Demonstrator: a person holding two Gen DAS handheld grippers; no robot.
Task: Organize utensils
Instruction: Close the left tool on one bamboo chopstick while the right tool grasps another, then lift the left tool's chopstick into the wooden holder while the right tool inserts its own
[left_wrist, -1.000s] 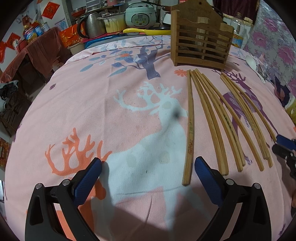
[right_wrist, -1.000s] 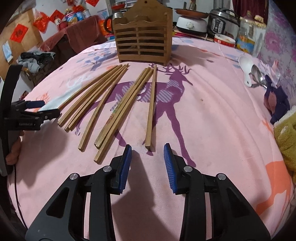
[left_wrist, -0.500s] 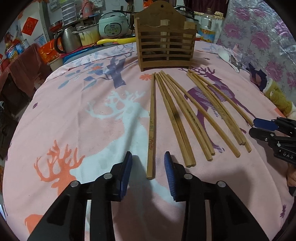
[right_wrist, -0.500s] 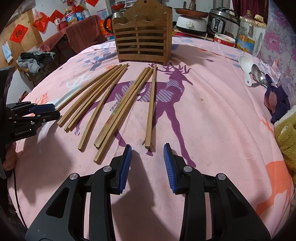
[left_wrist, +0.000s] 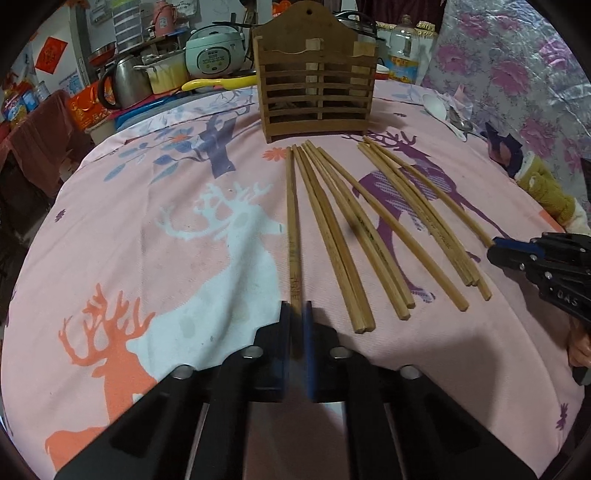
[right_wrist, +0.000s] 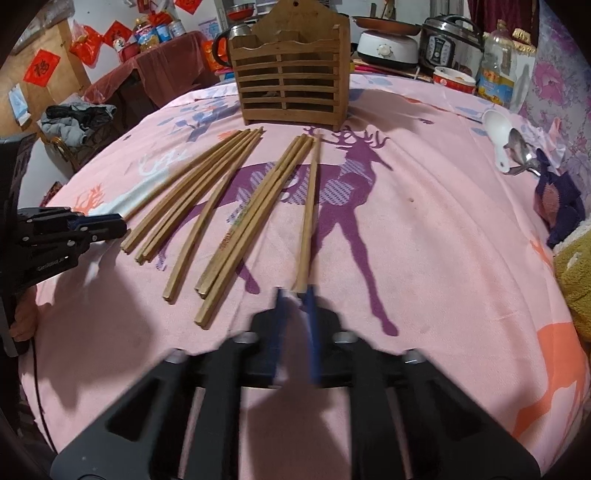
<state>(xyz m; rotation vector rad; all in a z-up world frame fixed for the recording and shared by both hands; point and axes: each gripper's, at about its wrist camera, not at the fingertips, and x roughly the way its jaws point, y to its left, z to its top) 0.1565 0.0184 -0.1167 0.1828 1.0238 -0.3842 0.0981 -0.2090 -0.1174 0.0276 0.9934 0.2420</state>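
Chopsticks (left_wrist: 354, 221) are lying fanned on the desk (left_wrist: 147, 240) before the wooden holder (left_wrist: 317, 96); each hand-held gripper (left_wrist: 295, 321) (right_wrist: 295, 295) is pinching one stick's near end, so lifting risks pivoting and slipping.

A lived-in home kitchen or dining corner. A table under a pink deer-print cloth (left_wrist: 155, 229) carries a slatted wooden utensil holder (left_wrist: 317, 99). Behind the holder, kitchen gear crowds together: a white rice cooker (left_wrist: 214, 53), a steel kettle (left_wrist: 123, 83), a dark pressure cooker (right_wrist: 452, 40) and a bottle of cooking oil (right_wrist: 496, 79). Left of the holder, red paper decorations (right_wrist: 42, 66) hang on the wall.
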